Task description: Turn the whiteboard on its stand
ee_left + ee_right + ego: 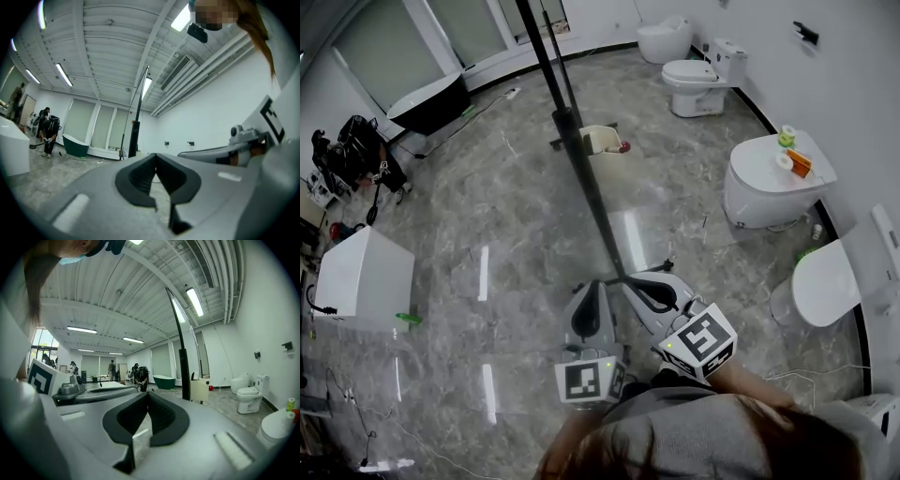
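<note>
The whiteboard stand shows as a long dark bar (581, 169) that runs from the top of the head view down to a point just ahead of my right gripper (630, 284). A thicker black post (184, 373) stands some way off, right of centre in the right gripper view and left of centre (134, 139) in the left gripper view. I cannot make out the board's face. My left gripper (590, 285) sits beside the right one, both low in the head view. Each gripper's jaws meet at the tips (156, 154) (147, 393) with nothing between them. Neither touches the stand.
A beige box (600, 139) stands by the post's base. Toilets (703, 77) and white basins (773, 178) line the right wall. A white cabinet (361, 281) is at the left, a dark bathtub (431, 101) at the back left. People stand far off (136, 373).
</note>
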A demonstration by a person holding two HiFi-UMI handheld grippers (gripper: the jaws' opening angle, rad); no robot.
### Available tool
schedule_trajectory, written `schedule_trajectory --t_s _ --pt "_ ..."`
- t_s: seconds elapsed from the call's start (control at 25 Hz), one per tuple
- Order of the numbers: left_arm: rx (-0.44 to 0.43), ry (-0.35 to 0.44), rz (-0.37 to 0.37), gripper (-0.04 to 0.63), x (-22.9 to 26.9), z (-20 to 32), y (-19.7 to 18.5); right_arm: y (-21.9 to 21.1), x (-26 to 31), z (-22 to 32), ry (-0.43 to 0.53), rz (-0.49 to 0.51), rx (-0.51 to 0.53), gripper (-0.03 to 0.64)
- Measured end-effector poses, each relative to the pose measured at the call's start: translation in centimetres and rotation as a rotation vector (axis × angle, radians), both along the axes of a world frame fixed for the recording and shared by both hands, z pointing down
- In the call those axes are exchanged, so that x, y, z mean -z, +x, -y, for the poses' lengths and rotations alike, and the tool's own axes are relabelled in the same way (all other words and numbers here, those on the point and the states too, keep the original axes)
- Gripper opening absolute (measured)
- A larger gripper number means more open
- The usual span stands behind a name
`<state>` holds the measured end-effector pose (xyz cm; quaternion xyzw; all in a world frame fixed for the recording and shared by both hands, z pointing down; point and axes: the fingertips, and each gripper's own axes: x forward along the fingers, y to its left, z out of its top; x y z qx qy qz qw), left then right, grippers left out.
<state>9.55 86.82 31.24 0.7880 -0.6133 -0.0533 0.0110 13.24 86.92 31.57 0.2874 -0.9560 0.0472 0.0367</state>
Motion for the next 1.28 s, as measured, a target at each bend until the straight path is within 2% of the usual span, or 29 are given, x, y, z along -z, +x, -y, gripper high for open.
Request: schedule_trajectory --t_s 0.2,0.64,0.76,0.84,1.28 --pt "-0.013 0.003 -0.007 -0.002 0.3 -0.6 -0.5 -0.6 -0.2 -0.7 -0.003 -0.033 -0.007 0.003" --pt "-0.069 0.005 -0.014 -0.002 0.7 -1.9 -0.3 -1.0 0.3 -2.1 0.009 -0.034 -0.041 0.003" --pt "-0.078 0.012 0.004 -0.001 0.9 -2.2 -0.3 -1.3 0.6 -2.4 0.013 -0.033 -0.043 0.003" --pt "-0.079 0.01 0.02 -0.002 0.9 -2.3 -0.3 -1.4 0.8 -2.6 0.019 -0.033 -0.042 0.003" --pt "-0.073 0.013 0.0 -0.002 1.1 -2.9 -1.0 -1.9 0.9 -3.2 0.029 -0.046 -0.047 0.003"
